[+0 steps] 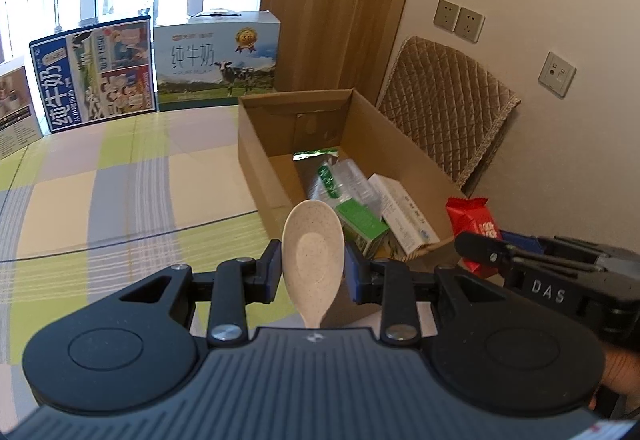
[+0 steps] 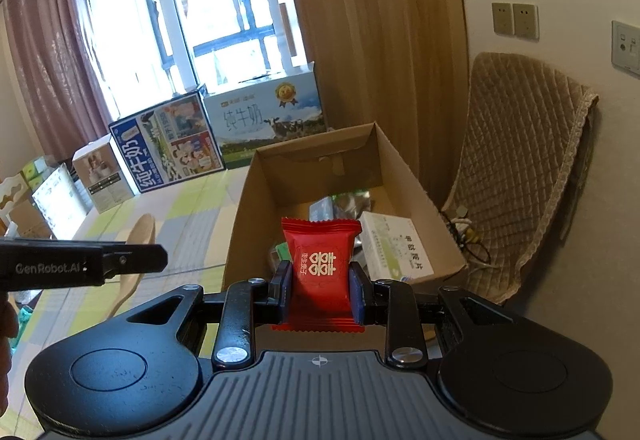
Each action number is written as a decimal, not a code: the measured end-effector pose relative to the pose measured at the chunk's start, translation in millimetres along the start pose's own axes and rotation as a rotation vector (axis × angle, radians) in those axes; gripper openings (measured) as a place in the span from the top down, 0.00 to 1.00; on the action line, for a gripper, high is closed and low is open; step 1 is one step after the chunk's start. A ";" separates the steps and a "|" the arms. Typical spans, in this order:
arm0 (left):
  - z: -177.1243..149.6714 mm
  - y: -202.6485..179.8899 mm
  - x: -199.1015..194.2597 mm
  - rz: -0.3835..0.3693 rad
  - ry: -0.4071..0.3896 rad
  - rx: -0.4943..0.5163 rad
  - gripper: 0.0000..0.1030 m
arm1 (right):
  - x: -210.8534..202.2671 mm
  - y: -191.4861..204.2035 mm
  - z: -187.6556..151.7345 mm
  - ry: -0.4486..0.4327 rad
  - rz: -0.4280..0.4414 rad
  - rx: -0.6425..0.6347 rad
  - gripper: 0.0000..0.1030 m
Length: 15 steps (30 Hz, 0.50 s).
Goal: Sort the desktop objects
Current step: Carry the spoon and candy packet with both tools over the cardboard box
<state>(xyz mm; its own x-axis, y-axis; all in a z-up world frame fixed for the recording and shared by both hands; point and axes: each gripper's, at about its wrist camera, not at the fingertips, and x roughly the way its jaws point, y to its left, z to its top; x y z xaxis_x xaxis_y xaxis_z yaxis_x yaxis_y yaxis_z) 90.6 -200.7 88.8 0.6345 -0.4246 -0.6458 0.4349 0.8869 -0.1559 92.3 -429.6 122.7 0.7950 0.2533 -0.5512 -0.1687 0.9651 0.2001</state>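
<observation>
My left gripper (image 1: 313,264) is shut on a speckled cream spoon (image 1: 313,240), bowl pointing forward, just short of the near wall of an open cardboard box (image 1: 256,160). My right gripper (image 2: 320,288) is shut on a red candy packet (image 2: 320,260) with white characters, held in front of the same box (image 2: 248,208). The box holds a green carton (image 1: 362,222), a white medicine box (image 2: 396,248), a crumpled clear bottle (image 1: 352,180) and a green foil packet (image 1: 316,154). The right gripper with the red packet (image 1: 474,222) shows at the right of the left wrist view. The left gripper and spoon (image 2: 140,236) show at the left of the right wrist view.
The table has a checked green, grey and cream cloth (image 1: 120,192). Milk cartons (image 1: 216,60) and other boxes (image 1: 96,76) stand along its far edge by the window. A quilted chair back (image 2: 528,160) stands right of the box against the wall.
</observation>
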 end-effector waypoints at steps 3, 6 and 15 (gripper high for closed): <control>7.8 -5.0 7.6 -0.009 0.001 0.003 0.74 | 4.2 -4.1 4.2 -0.003 -0.001 0.001 0.75; 15.5 -9.7 16.4 -0.014 0.002 0.008 0.74 | 8.5 -8.0 7.5 -0.003 -0.004 0.001 0.75; 29.3 -21.1 40.6 -0.041 0.014 0.006 0.74 | 20.9 -19.5 16.3 -0.003 -0.013 0.002 0.75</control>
<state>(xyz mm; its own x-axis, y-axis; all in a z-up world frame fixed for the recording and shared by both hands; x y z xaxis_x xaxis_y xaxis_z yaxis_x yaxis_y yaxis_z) 125.9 -241.9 87.8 0.6075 -0.4579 -0.6491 0.4642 0.8677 -0.1777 121.6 -444.2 120.5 0.7987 0.2403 -0.5517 -0.1571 0.9683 0.1942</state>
